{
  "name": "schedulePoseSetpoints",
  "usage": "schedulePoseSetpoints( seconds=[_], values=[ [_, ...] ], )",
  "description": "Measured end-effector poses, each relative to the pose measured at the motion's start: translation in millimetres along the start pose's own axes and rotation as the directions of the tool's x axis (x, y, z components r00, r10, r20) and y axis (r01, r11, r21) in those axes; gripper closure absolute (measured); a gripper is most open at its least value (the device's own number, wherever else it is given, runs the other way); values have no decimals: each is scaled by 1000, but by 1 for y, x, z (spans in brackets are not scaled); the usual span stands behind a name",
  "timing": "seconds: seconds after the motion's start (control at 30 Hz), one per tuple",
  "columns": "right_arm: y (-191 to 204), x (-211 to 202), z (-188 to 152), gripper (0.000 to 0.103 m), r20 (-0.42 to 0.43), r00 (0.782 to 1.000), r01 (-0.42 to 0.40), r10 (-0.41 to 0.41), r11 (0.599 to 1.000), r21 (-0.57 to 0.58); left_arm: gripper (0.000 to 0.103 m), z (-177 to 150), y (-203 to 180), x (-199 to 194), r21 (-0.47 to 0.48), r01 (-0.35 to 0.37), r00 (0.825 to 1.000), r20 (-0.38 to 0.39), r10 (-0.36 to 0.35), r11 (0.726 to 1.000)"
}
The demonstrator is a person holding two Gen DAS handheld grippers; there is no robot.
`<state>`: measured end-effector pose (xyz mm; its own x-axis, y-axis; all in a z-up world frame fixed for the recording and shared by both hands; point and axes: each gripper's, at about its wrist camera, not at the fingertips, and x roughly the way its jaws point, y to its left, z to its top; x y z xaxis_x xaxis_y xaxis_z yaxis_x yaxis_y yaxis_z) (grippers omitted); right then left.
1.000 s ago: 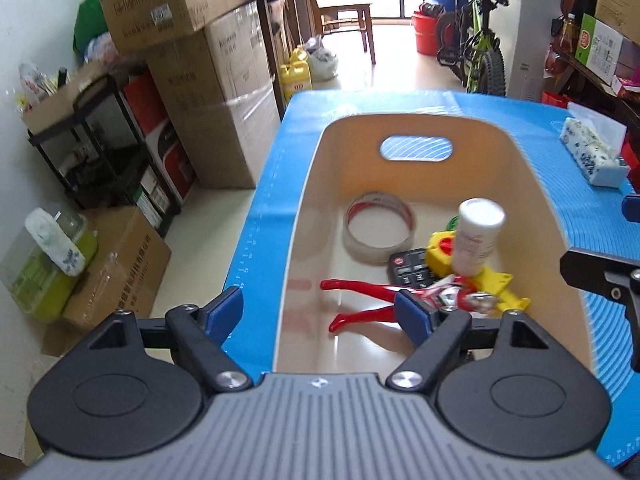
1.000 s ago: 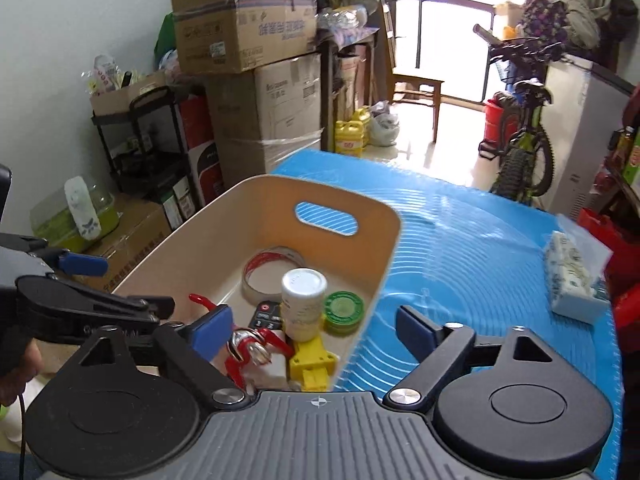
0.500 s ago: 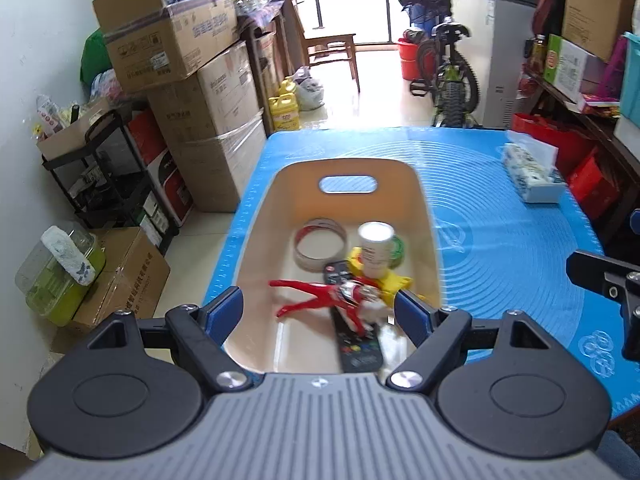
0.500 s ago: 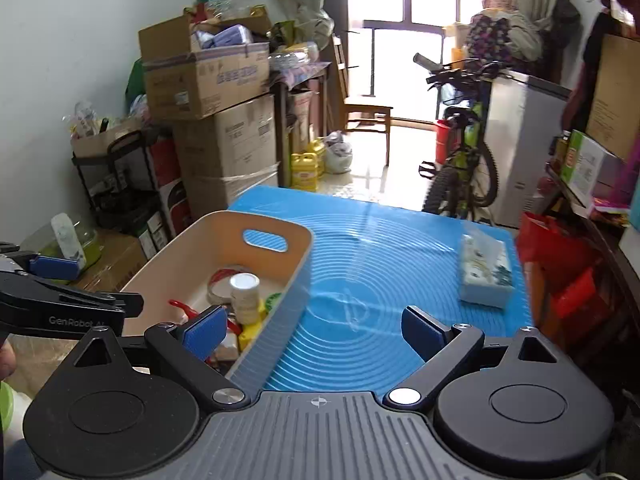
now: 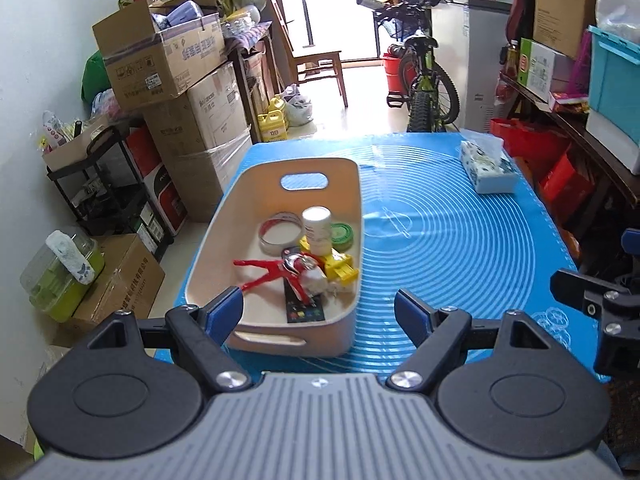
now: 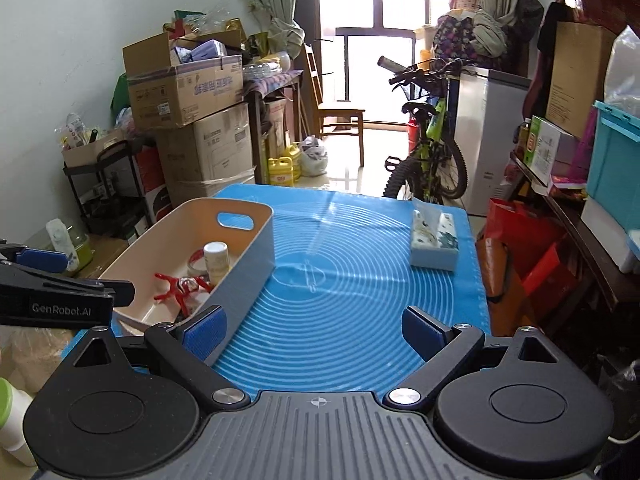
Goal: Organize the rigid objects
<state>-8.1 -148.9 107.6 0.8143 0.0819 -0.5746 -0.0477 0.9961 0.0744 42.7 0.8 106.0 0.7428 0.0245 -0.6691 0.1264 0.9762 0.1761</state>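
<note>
Beige bin (image 5: 356,216) crammed: red pliers (image 5: 268,274), white bottle (image 5: 317,229) upright.

Left gripper (image 6: 60,280) side plate, seen left of the right gripper's jaws: "GenRobot.AI" in pale letters on black.
Large cardboard box (image 5: 200,120), far ahead and left of the left jaws: a printed word on its face, too small to read surely.
Top open cardboard box (image 6: 188,88), far ahead-left of the right jaws: blue characters and a white label, not legible.
Yellow jug (image 5: 274,126) on the floor, far ahead of the left jaws: a red label, text unreadable.
Green-and-white carton (image 6: 540,146), ahead-right of the right jaws: a logo, unreadable.
</note>
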Motion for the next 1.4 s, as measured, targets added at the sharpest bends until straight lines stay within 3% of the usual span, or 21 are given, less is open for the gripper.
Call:
schedulePoseSetpoints(
  seconds=[0.5, 0.77, 1.4],
  values=[
    [-15, -19, -68, 9, 6, 1000, 12, -12, 1000, 15, 20, -56, -42, -8, 19, -3, 1000, 29, 3, 1000],
    [-5, -22, -96, 9, 43, 999, 20, -20, 1000, -4, 20, -81, -44, 5, -34, -24, 999, 20, 25, 999],
    [0, -20, -116, 9, 52, 998, 19, -19, 1000, 3, 20, -105, -52, 13, 5, 12, 998, 55, -12, 1000]
  ],
)
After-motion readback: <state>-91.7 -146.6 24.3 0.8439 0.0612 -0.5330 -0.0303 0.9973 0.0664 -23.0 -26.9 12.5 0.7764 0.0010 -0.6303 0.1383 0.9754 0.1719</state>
